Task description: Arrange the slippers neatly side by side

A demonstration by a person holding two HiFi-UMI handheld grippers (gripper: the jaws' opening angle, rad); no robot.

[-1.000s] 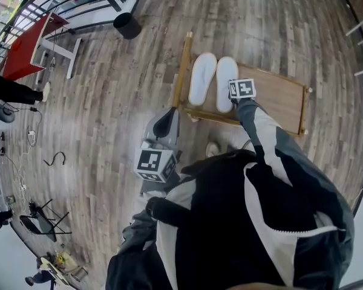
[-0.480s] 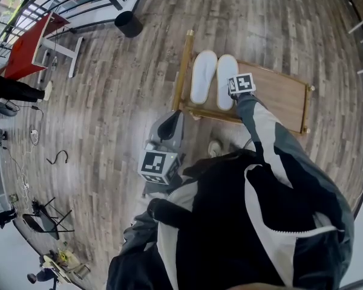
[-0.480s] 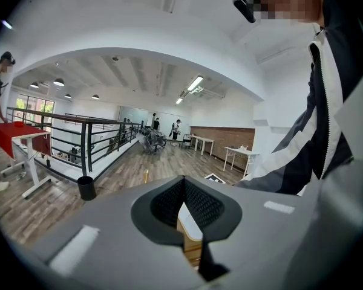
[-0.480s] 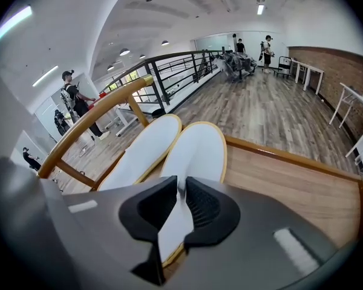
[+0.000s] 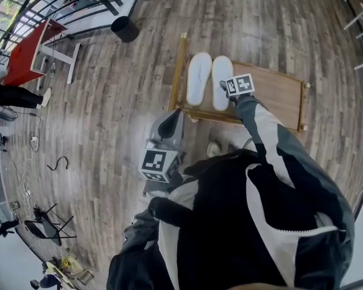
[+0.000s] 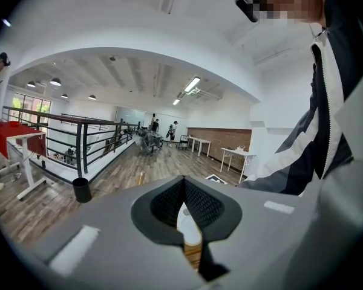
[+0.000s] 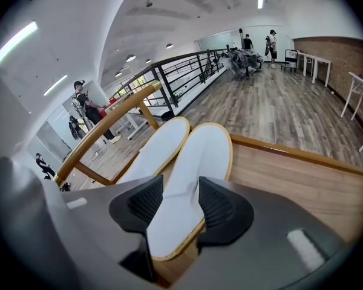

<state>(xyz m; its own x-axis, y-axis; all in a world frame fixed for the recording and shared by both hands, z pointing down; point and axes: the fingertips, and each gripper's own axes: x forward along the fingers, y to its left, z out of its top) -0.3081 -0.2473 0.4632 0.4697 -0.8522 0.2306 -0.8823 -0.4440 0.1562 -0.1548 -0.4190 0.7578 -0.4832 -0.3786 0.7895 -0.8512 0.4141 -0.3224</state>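
Two white slippers with tan edges lie side by side, toes away from me, on a low wooden rack [image 5: 278, 95]: the left slipper [image 5: 199, 78] and the right slipper [image 5: 221, 80]. My right gripper [image 5: 225, 89] is at the right slipper's heel. In the right gripper view its jaws have just been opening and stand open, with the heel of the right slipper [image 7: 193, 174] between the pads, next to the left slipper [image 7: 154, 150]. My left gripper [image 5: 168, 124] is shut and empty, held near my body and pointing toward the rack's near left corner.
The rack has a raised curved rail [image 7: 109, 122] at its left end and a bare board [image 7: 290, 180] to the right of the slippers. A black bin [image 5: 124, 28] and a red table [image 5: 30, 47] stand at the far left. A cable [image 5: 57, 162] lies on the plank floor.
The right gripper stays at the right slipper's heel, and a dark jaw now shows to the left of its cube. The left gripper and both slippers have kept their places.
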